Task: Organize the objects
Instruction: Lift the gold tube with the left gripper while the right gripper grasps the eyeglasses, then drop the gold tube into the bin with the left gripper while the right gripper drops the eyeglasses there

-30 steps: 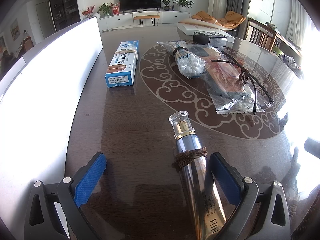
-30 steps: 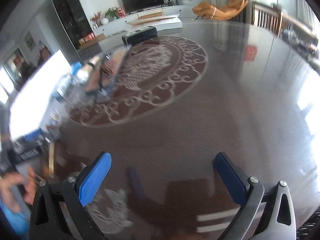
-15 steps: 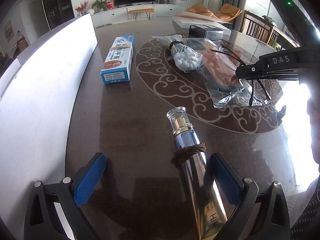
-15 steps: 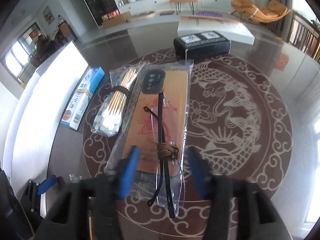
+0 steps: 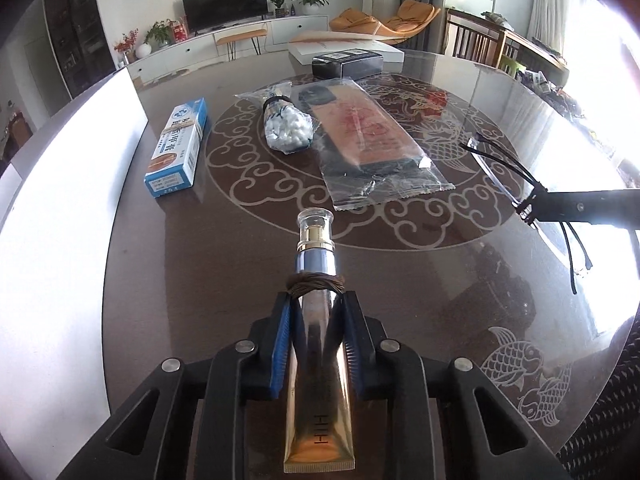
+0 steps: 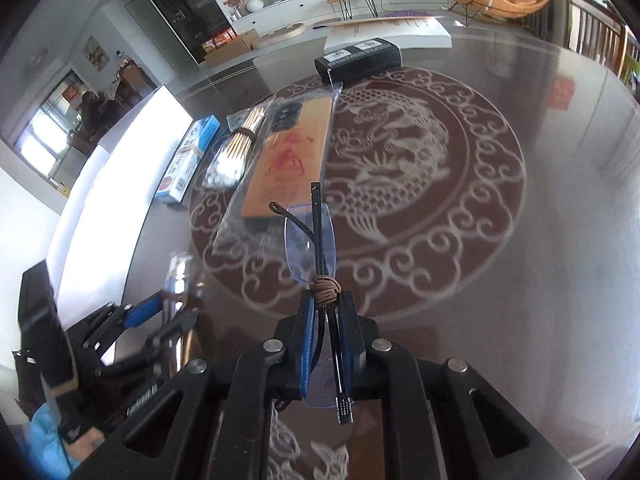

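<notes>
My left gripper [image 5: 316,312] is shut on a metallic cosmetic tube [image 5: 318,356] with a clear cap and a brown band, held just above the dark table. My right gripper [image 6: 326,308] is shut on folded rimless glasses [image 6: 316,240] tied with a brown cord and holds them above the table; they also show at the right of the left wrist view [image 5: 516,176]. On the table lie a blue toothpaste box [image 5: 178,148], a bag of cotton swabs [image 5: 286,126] and a bagged phone case [image 5: 368,140].
A white board [image 5: 60,208] stands along the table's left side. A black box [image 5: 346,64] and a flat white box [image 5: 348,44] lie at the far edge. The glass table top [image 5: 460,300] has a round dragon pattern. Chairs stand at the right.
My left gripper has closed on the tube and lifted it. My right gripper has closed on the glasses, picked them off the bagged phone case and carried them to the right.
</notes>
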`<state>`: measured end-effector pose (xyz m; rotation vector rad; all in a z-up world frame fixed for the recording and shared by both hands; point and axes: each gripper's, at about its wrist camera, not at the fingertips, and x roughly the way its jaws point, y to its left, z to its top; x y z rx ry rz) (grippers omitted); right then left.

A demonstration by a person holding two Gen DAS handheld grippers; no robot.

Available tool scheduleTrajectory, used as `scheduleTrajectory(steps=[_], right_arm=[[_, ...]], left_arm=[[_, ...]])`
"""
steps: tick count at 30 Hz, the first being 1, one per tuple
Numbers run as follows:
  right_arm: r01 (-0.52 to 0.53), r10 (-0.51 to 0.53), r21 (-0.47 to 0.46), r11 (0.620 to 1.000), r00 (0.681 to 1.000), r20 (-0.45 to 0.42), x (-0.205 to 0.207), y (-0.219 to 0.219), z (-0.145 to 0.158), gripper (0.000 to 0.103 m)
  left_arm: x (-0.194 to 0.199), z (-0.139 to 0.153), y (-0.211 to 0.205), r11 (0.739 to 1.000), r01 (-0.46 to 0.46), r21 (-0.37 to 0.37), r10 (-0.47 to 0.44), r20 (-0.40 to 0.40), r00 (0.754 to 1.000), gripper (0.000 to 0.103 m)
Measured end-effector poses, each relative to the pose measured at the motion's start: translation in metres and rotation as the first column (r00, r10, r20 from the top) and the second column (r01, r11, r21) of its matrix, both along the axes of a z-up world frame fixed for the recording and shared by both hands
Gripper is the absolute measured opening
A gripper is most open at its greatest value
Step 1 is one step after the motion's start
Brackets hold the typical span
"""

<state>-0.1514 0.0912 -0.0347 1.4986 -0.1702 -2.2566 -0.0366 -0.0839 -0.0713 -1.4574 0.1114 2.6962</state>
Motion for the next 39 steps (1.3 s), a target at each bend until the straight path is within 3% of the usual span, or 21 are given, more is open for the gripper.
scheduleTrajectory(steps=[5,10,14,15,19,21,22,26,32,39], right_arm=[[0.030,-0.027,-0.058,0.998,0.999,0.043,0.020,0.032,-0.005,0.014],[0.030,-0.029,-0.009,1.000,0.998,0.063,0.020,0.037,-0.009,0.020],[-0.024,0.021,0.091,0.996,0.999,0.030,0.018,0.020,-0.008,0.056],[-0.052,0.049,0.130,0.990,0.999,0.019,0.018,0.011,-0.008,0.059],[-0.098,0.100,0.259,0.961,0.995,0.006,0.018,-0.008,-0.017,0.053],[-0.091,0.094,0.294,0.951,0.996,0.004,0.020,-0.007,-0.020,0.019],[-0.079,0.084,0.301,0.950,0.996,-0.004,0.021,-0.005,-0.018,0.015],[-0.038,0.047,0.250,0.968,0.998,-0.032,0.024,0.006,-0.004,0.013],[-0.054,0.065,0.107,0.993,0.993,-0.096,0.036,-0.002,0.050,0.013],[-0.208,0.195,-0.058,0.976,0.966,-0.172,0.051,-0.090,0.116,0.013]], left_arm=[[0.011,0.000,-0.001,0.999,0.023,0.039,-0.023,-0.009,1.000,0.025],[0.019,0.000,-0.004,0.996,0.038,0.079,-0.037,-0.014,0.999,0.024],[0.023,0.000,-0.007,0.993,0.033,0.115,-0.033,-0.008,0.999,0.025],[0.025,0.001,-0.007,0.992,0.033,0.122,-0.032,-0.009,0.999,0.024],[0.032,0.007,-0.006,0.988,0.045,0.144,-0.042,-0.023,0.999,0.024],[0.036,0.011,-0.004,0.986,0.054,0.157,-0.050,-0.031,0.998,0.024],[0.038,0.013,-0.004,0.985,0.057,0.164,-0.052,-0.035,0.998,0.024],[0.047,0.033,-0.006,0.977,0.059,0.207,-0.046,-0.069,0.997,0.024],[0.067,0.087,-0.029,0.962,0.049,0.270,-0.005,-0.161,0.987,0.024],[0.094,0.157,-0.112,0.947,-0.052,0.317,0.140,-0.261,0.955,0.024]])
